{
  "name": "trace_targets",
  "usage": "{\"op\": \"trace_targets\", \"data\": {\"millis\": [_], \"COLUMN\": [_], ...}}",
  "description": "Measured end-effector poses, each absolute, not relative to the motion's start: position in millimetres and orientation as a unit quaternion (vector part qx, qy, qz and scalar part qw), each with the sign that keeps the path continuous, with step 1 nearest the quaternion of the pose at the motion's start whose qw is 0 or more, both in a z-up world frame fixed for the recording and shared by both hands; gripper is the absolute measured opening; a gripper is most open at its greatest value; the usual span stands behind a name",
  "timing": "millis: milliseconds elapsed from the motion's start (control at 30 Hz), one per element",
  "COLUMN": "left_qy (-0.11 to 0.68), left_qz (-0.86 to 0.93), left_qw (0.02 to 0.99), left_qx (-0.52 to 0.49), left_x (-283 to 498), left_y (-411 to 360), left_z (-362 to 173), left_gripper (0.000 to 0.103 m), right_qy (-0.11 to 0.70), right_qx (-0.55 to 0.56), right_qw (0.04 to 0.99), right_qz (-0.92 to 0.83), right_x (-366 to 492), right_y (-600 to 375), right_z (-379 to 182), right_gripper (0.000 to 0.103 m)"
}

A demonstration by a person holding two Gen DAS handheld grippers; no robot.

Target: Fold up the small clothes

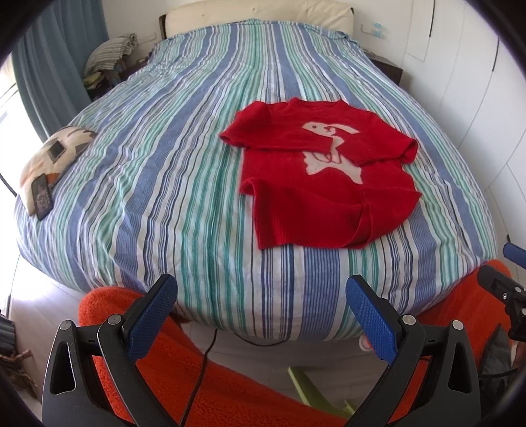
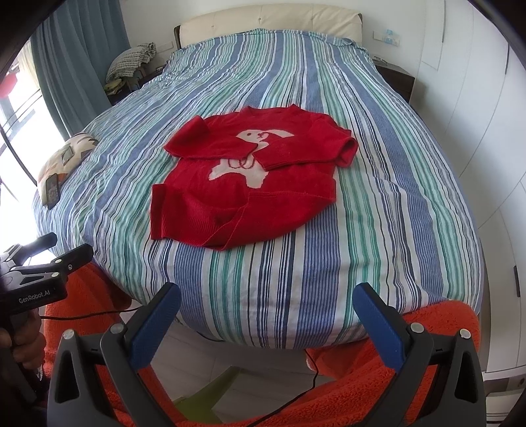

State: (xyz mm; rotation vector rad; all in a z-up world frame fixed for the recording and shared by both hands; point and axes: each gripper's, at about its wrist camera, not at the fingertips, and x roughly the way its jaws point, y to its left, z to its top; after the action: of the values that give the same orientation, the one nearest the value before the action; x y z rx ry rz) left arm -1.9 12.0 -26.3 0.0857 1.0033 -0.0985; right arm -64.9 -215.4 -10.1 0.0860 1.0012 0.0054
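A small red knitted sweater [image 1: 323,184] with a pale rabbit figure on its chest lies flat on a bed covered by a blue, green and white striped sheet [image 1: 164,157], nearer the foot of the bed and toward the right side in the left wrist view, closer to the middle in the right wrist view [image 2: 243,184]. Both sleeves are folded inward across the chest so that their cuffs meet over the rabbit, and the lower right corner of the hem is turned up in a loose flap. The left gripper [image 1: 261,315], black with blue textured pads, hangs off the foot of the bed with its fingers spread wide and nothing between them, well apart from the sweater. The right gripper [image 2: 266,323] is in the same state: fingers wide apart, empty, held short of the mattress edge. Beneath both grippers shows fuzzy orange fabric [image 2: 345,394] on the person's legs. In the right wrist view a hand [image 2: 23,341] grips the handle of the left gripper at the left edge. A patterned cream pillow [image 1: 54,161] sits at the left edge of the bed with a dark phone [image 1: 42,196] lying on it, and a cream padded headboard [image 2: 269,19] stands at the far end.
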Motion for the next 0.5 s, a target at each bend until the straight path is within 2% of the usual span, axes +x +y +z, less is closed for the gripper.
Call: {"op": "trace_targets", "data": {"millis": [500], "left_qy": [0.483], "left_qz": [-0.048], "left_qw": [0.873], "left_qx": [0.042], "left_x": [-3.1], "left_y": [11.6], "left_z": [-29.0], "left_gripper": [0.102], "right_qy": [0.482], "right_qx": [0.035], "right_qw": [0.875], "right_qz": [0.007], "right_x": [-65.1], "right_y": [-210.5], "right_z": [-11.9], "right_gripper": [0.103]}}
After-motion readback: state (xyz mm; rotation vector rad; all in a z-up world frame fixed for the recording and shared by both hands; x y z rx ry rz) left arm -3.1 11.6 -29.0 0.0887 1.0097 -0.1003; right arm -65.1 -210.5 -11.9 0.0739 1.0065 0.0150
